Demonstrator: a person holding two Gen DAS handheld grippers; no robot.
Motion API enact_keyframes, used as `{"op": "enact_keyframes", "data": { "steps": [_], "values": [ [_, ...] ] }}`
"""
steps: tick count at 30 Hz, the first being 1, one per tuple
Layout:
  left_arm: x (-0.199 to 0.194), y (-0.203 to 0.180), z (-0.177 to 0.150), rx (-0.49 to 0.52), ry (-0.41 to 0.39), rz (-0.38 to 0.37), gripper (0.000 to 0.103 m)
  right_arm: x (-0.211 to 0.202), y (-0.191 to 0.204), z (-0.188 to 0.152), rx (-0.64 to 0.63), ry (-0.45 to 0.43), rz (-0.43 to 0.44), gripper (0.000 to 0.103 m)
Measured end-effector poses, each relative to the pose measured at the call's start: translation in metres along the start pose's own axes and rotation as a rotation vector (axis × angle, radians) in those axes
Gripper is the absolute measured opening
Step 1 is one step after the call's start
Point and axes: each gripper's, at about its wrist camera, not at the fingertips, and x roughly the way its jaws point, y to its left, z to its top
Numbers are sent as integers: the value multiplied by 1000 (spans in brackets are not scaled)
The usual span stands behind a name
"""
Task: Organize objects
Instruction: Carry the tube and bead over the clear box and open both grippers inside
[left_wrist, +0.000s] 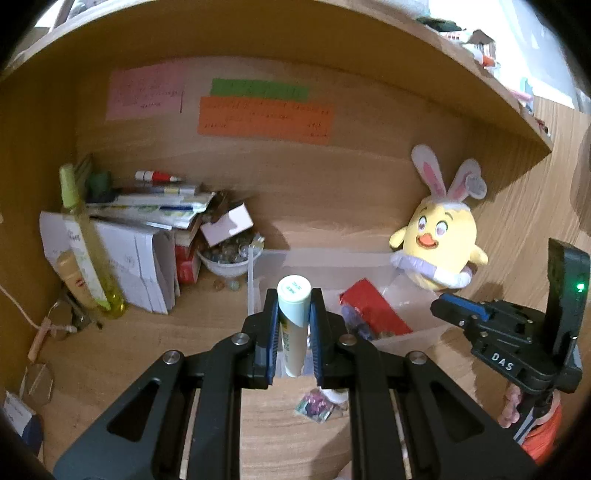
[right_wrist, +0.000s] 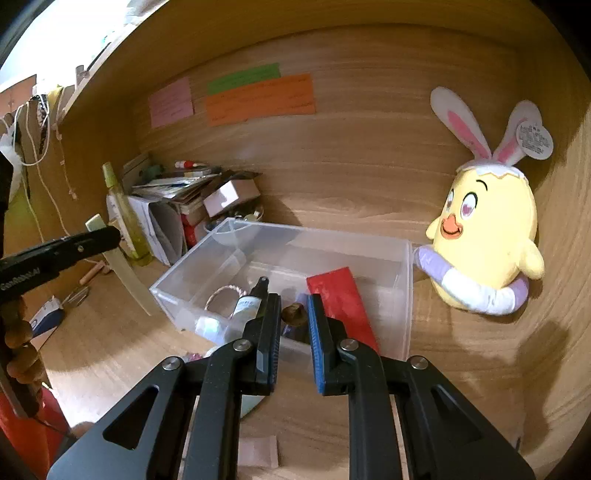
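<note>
My left gripper (left_wrist: 293, 314) is shut on a pale green-white tube (left_wrist: 293, 325), held upright with its round cap toward the camera. In the right wrist view this tube (right_wrist: 125, 273) hangs slanted at the left, above the desk. My right gripper (right_wrist: 293, 314) is shut on a small brown lump (right_wrist: 293, 313), just over the near edge of a clear plastic box (right_wrist: 406, 295). Inside the box lie a red packet (right_wrist: 343, 302), a small spray bottle (right_wrist: 247, 302) and a cord ring (right_wrist: 221, 293). From the left wrist, the right gripper (left_wrist: 445, 308) shows at the right, beside the box (left_wrist: 332, 262).
A yellow chick plush with rabbit ears (right_wrist: 487, 236) leans on the back wall right of the box. At the left are a pile of papers and books (left_wrist: 147, 236), a yellow-green bottle (left_wrist: 85, 243) and a bowl of marbles (left_wrist: 225, 258). A small printed packet (left_wrist: 314, 404) lies on the desk.
</note>
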Motion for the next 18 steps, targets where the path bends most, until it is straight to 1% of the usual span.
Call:
{"op": "enact_keyframes", "data": {
  "steps": [4,8,12,18],
  "values": [
    [3,-1,10,-10,-26,-22,14,4,-4,8,-3,-5,-16,13],
    [15,-4,17,-6,-24,-38,14,12,-8,12,-4,0,-30,13],
    [34,-7,20,0,1,-46,14,23,-15,12,8,24,-37,13],
    [66,-3,15,-15,66,-53,14,43,-23,6,21,71,-47,13]
  ]
}}
